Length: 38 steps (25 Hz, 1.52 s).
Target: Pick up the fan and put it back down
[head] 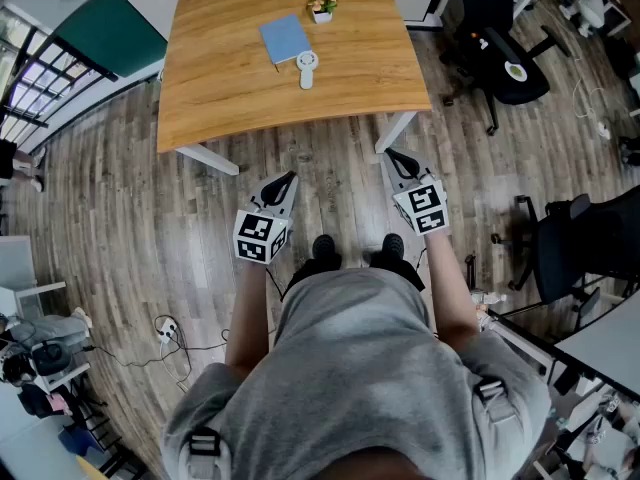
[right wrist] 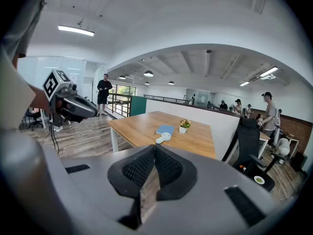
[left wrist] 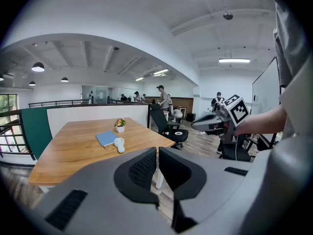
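Note:
A small white hand-held fan (head: 306, 66) lies on the wooden table (head: 220, 78), next to a blue notebook (head: 284, 38) and a little flower pot (head: 322, 6). Both grippers hang in the air over the floor, short of the table's near edge and well apart from the fan. My left gripper (head: 288, 178) is shut with nothing in it, and so is my right gripper (head: 392, 155). The left gripper view shows the fan (left wrist: 119, 143) beyond the shut left gripper (left wrist: 157, 165). In the right gripper view the fan (right wrist: 162, 138) lies past the shut right gripper (right wrist: 155, 163).
Black office chairs (head: 500, 58) stand to the right of the table, and another chair (head: 575, 243) is at the near right. Cables and a socket strip (head: 165, 330) lie on the floor at the left. People stand far off in the room (right wrist: 104, 93).

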Motion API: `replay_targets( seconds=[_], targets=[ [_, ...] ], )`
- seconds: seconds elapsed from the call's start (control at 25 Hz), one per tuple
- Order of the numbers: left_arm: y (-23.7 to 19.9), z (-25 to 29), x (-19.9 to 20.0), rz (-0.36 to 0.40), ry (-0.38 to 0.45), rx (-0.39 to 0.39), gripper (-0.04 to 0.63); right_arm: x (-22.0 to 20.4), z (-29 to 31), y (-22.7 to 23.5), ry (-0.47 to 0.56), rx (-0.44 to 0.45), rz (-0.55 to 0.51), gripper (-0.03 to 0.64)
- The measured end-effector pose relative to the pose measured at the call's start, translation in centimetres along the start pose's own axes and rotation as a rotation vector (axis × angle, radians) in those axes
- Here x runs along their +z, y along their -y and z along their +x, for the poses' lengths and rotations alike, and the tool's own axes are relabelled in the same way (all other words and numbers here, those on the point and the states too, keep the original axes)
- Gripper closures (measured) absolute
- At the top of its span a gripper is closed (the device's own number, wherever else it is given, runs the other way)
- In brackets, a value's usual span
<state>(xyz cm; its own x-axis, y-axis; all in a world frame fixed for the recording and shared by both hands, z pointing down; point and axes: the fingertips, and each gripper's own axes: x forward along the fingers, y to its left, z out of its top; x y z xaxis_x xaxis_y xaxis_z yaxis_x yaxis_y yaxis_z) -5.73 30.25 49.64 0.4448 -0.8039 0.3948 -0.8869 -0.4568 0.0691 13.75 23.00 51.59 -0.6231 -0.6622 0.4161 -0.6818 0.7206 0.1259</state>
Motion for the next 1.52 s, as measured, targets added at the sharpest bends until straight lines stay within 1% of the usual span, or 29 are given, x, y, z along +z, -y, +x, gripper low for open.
replay_targets(
  seconds=[0.32,0.52,0.68,0.96,1.16,1.36,1.52],
  targets=[
    [-1.7,0.2,0.2,0.033,-0.002,-0.056,0.563,-0.2,0.9,-1.4,-0.01,-0.042,0.033,0.614],
    [-2.3,-0.3,0.0,0.029,0.003,-0.064,0.563,0.0,0.8,-1.3,-0.002,-0.071,0.064,0.614],
    [-2.3,-0.7,0.1,0.015,0.013,-0.091,0.563,0.0,0.8,-1.2,0.005,-0.091,0.089,0.612],
    [-2.5,-0.8,0.1,0.014,0.02,-0.102,0.561,0.0,1.1,-2.0,-0.002,-0.099,0.081,0.612],
    [-2.2,-0.7,0.1,0.011,0.028,-0.128,0.561,0.0,1.1,-2.2,-0.005,-0.09,0.078,0.606],
    [-2.5,-0.5,0.2,0.012,0.033,-0.13,0.56,0.2,1.4,-2.4,0.004,-0.08,0.078,0.578],
    [-2.7,-0.5,0.9,-0.002,0.054,-0.151,0.531,0.5,1.8,-2.5,0.006,-0.073,0.078,0.54]
  ],
)
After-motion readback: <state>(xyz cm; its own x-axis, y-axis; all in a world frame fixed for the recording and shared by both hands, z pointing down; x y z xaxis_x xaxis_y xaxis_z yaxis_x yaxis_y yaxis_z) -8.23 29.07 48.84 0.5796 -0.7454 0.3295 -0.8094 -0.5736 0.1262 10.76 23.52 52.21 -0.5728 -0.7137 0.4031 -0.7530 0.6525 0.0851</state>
